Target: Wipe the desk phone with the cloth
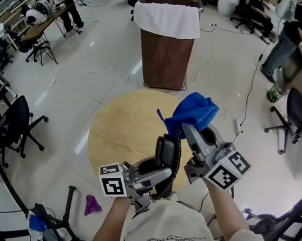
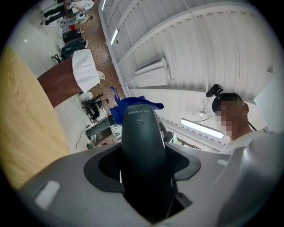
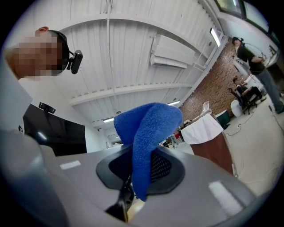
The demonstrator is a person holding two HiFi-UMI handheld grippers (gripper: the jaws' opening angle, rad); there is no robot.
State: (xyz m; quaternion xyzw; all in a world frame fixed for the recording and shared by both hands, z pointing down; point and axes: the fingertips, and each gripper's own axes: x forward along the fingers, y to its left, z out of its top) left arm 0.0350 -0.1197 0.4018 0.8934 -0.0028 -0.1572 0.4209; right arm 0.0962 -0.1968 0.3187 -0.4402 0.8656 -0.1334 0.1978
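Floor (image 1: 96, 63): pale and glossy; wide open room is seen left of the round table and beyond it, up to the desks at the far left.
Round table (image 1: 113, 134): light wood top, bare where it is seen; its far and left edges are free, its near-right edge is covered by the grippers and the person.
Brown stand (image 1: 165, 58): draped with white sheet, just beyond the table's far edge, a narrow strip of floor between.
Office chair (image 1: 18, 124): black, well apart to the left of the table.
Left gripper (image 1: 158, 174): held above the table's near edge; its fingers are closed on the handset, pads pressed on both sides.
Right gripper (image 1: 192, 132): beside the left one, over the table's right edge; its fingers are narrow, pinched on the cloth.
Handset (image 2: 143, 146): dark, of the desk phone, upright between the left jaws.
Cloth (image 3: 148, 142): blue, folded, raised from the right jaws, just beside the handset.
Purple rag (image 1: 91, 204): on the floor, left of the table's near edge.
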